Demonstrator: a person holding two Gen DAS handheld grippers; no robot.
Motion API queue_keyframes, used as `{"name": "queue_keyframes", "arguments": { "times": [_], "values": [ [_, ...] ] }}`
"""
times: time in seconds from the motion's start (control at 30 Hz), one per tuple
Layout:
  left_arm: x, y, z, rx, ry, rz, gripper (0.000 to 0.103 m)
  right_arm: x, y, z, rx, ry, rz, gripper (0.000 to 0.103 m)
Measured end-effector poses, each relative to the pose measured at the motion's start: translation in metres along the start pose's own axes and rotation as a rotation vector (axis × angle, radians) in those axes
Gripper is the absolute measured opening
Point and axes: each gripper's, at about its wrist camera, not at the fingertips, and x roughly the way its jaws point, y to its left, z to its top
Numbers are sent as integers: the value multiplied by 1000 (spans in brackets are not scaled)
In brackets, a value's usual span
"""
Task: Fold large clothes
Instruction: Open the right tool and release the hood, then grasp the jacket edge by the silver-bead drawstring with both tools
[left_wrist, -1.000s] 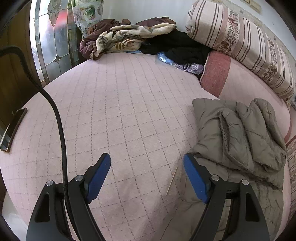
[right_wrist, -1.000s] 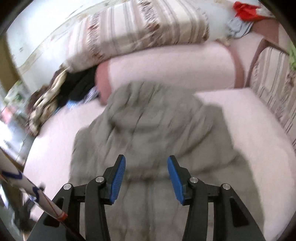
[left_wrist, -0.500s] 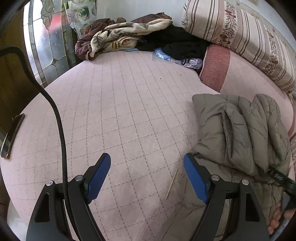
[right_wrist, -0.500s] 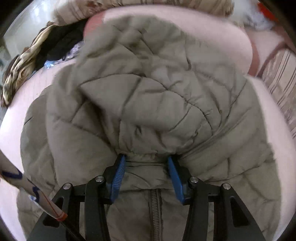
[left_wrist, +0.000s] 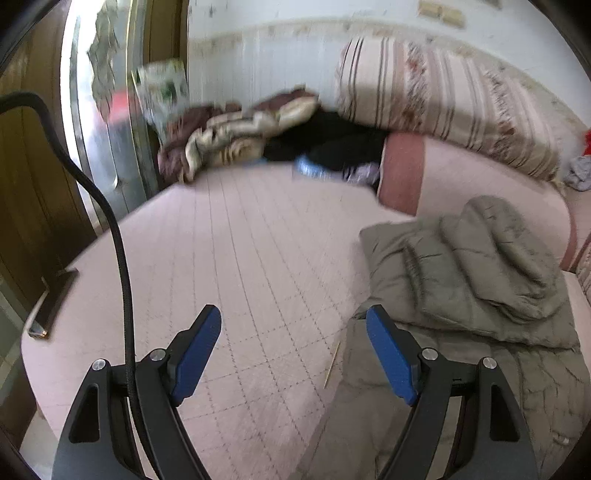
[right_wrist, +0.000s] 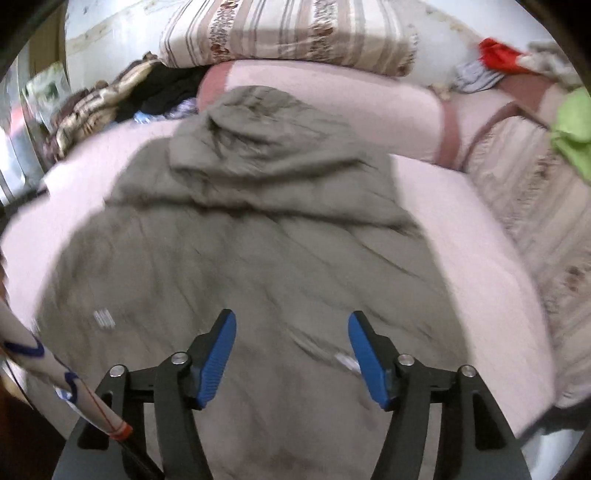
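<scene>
A grey-green quilted jacket (right_wrist: 266, 236) lies spread on the pink bed, its hood folded over toward the pillows. In the left wrist view the jacket (left_wrist: 480, 280) sits at the right. My right gripper (right_wrist: 291, 354) hovers over the jacket's lower body, its jaws opening with no cloth pinched between the blue pads. My left gripper (left_wrist: 293, 350) stands open over the pink quilted bedcover (left_wrist: 258, 258), just left of the jacket's edge, holding nothing.
Striped pillows (left_wrist: 443, 96) and a pink bolster (right_wrist: 332, 99) line the back. A heap of other clothes (left_wrist: 251, 129) lies at the far left corner. A thin wooden stick (left_wrist: 332, 363) lies on the cover. A dark flat object (left_wrist: 51, 299) rests at the bed's left edge.
My right gripper let go of the hood's base, pulled back toward the jacket's lower part and widened its jaws. The left gripper tilted up and shifted, staying open.
</scene>
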Motion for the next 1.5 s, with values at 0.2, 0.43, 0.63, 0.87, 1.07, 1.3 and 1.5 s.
{"name": "queue_keyframes", "arguments": {
  "times": [0.2, 0.43, 0.63, 0.87, 1.07, 1.3, 1.5],
  "values": [
    [-47, 2, -19, -27, -10, -76, 80, -25, -55, -61, 115, 53, -9, 73],
    [-82, 7, -51, 66, 74, -55, 80, -33, -85, -95, 245, 64, 25, 73],
    [-81, 48, -73, 38, 189, -52, 80, -36, -138, -87, 355, -2, 25, 78],
    [-59, 74, -90, 4, 331, -86, 80, 9, -209, -83, 517, 64, 91, 79],
    [-18, 70, -105, -64, 479, -285, 80, 51, -239, -102, 704, 128, 286, 80],
    [22, 61, -112, -172, 580, -488, 84, 73, -235, -111, 803, 201, 505, 80],
    [13, 46, -121, -165, 612, -652, 83, 75, -225, -110, 796, 205, 580, 84]
  ]
}}
